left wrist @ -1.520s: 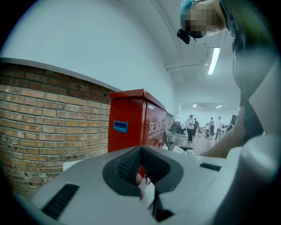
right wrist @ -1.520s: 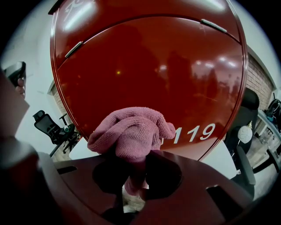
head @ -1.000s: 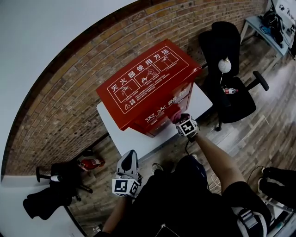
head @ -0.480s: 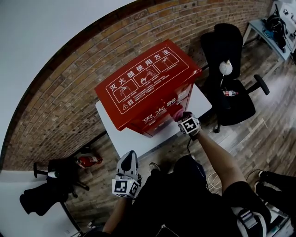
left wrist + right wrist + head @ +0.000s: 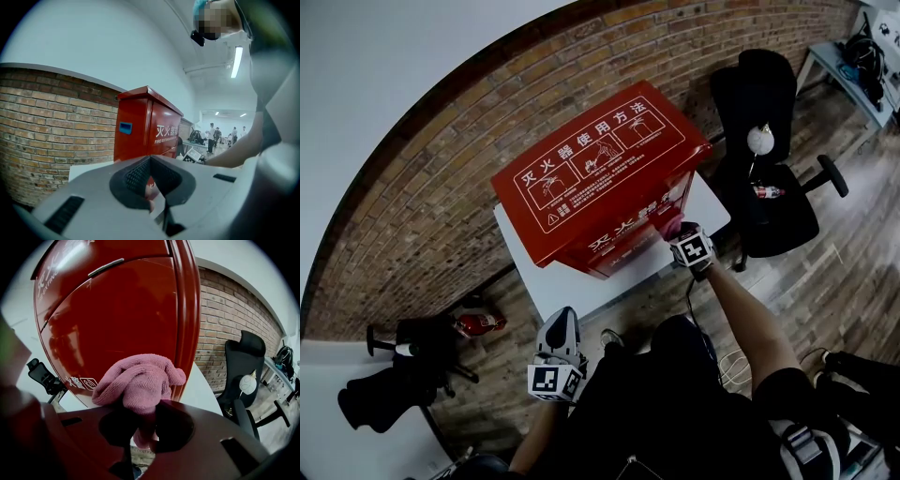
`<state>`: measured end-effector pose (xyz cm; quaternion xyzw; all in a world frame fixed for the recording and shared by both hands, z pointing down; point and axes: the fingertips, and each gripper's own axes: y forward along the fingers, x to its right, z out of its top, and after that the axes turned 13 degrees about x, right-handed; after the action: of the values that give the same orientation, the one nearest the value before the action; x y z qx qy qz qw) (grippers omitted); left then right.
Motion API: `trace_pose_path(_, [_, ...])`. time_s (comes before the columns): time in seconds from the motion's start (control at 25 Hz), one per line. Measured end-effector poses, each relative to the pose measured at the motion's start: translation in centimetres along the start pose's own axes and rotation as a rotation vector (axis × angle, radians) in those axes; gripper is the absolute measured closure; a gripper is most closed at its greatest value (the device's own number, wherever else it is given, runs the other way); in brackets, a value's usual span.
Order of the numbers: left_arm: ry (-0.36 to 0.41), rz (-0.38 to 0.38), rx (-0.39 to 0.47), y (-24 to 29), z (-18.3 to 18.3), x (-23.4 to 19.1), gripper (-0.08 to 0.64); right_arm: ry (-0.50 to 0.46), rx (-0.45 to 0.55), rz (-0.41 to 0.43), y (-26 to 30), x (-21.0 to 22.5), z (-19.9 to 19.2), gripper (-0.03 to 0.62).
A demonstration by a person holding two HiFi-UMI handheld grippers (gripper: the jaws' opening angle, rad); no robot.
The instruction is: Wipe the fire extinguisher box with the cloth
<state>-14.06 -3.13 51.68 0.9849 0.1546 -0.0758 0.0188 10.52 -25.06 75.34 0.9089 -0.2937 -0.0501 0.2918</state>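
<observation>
The red fire extinguisher box (image 5: 600, 178) stands on a small white table (image 5: 572, 291) against the brick wall. My right gripper (image 5: 677, 232) is shut on a bunched pink cloth (image 5: 667, 226). It holds the cloth against the box's front face, near the right corner. In the right gripper view the cloth (image 5: 140, 380) bulges out over the jaws of the right gripper (image 5: 140, 420) and touches the glossy red door (image 5: 117, 310). My left gripper (image 5: 562, 319) hangs low near my body, off the table, its jaws together and empty. The left gripper (image 5: 151, 180) faces the box (image 5: 140, 126) from a distance.
A black office chair (image 5: 764, 178) with a bottle on its seat stands right of the table. On the floor at the left lie a red extinguisher (image 5: 478, 325) and dark gear (image 5: 394, 384). The brick wall (image 5: 422, 216) runs behind the box.
My right gripper has slid the cloth a little to the right along the box's front face. The left gripper has stayed where it was.
</observation>
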Motion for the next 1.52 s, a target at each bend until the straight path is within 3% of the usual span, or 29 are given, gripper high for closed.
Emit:
trace_pose_path(0.28, [-0.01, 0.008, -0.03, 0.0, -0.5, 0.4, 0.537, 0.011, 0.034, -0.014, 0.0, 1.7, 0.5, 0.515])
trace_pose_path(0.48, [-0.008, 0.021, -0.03, 0.2, -0.6, 0.3, 0.537, 0.048, 0.003, -0.043, -0.2, 3.3, -0.6, 0.515])
trace_pose_path(1.0, [0.007, 0.034, -0.033, 0.1, -1.2, 0.0, 0.537, 0.05, -0.004, -0.035, 0.5, 4.1, -1.9, 0.515])
trace_pose_path(1.24, [0.012, 0.054, -0.076, 0.1, -1.8, 0.0, 0.537, 0.059, 0.021, -0.006, 2.2, 4.4, -3.0, 0.515])
trace_pose_path(1.52, [0.001, 0.056, -0.08, 0.3, -2.7, 0.2, 0.537, 0.065, -0.03, -0.026, 2.9, 5.1, -4.9, 0.515])
